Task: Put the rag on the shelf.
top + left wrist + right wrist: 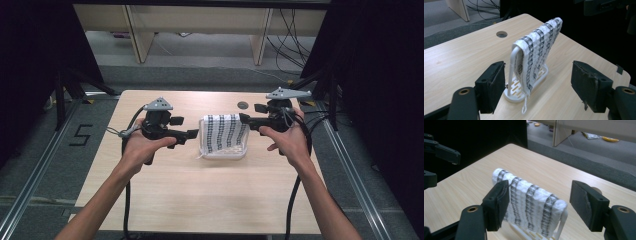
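You held your left gripper (192, 134) with its jaws wide apart, gripping nothing, just left of the cloth (224, 132). Your right gripper (245, 119) also stood wide open and empty at the cloth's upper right edge; whether it touched, I could not tell. The cloth hung over a white rack (512, 96) mid-table (200, 200).

A white cloth (536, 47) with black-and-grey triangle stripes hangs on a white rack (512, 67). The surface (200, 190) is pale wood grain; both grippers' jaws are black.
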